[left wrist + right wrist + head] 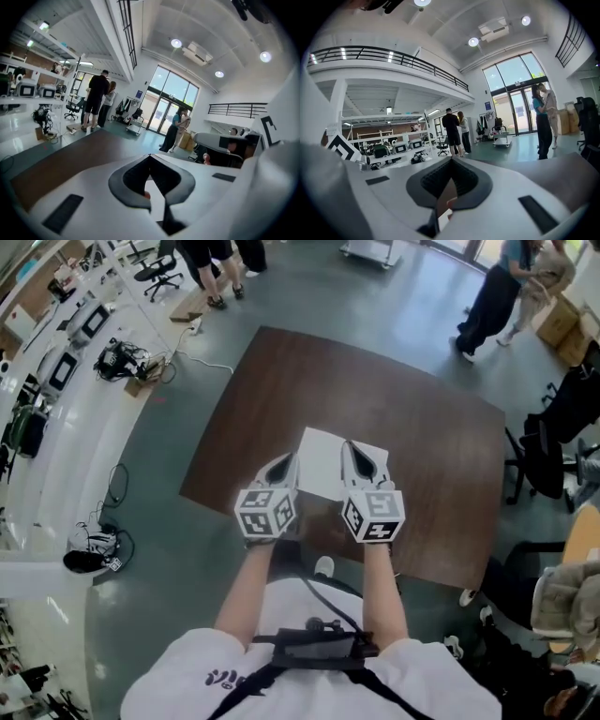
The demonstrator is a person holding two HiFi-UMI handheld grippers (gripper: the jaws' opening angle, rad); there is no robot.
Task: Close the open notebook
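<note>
An open notebook (323,463) with white pages lies flat on the dark brown table (281,381), near its front half. Both grippers hang over the notebook's near edge, side by side. My left gripper (292,457) is over the left page, jaw tips touching and nothing between them. My right gripper (346,444) is over the right page, also shut and empty. In the left gripper view the left gripper (150,155) points along the table (70,159). In the right gripper view the right gripper (451,159) shows a sliver of white page under its jaws.
Dark office chairs (553,446) stand off the table's right side. A white workbench (56,352) with equipment and floor cables runs along the left. People stand at the far end (487,306), beside cardboard boxes (562,320). Bare tabletop surrounds the notebook.
</note>
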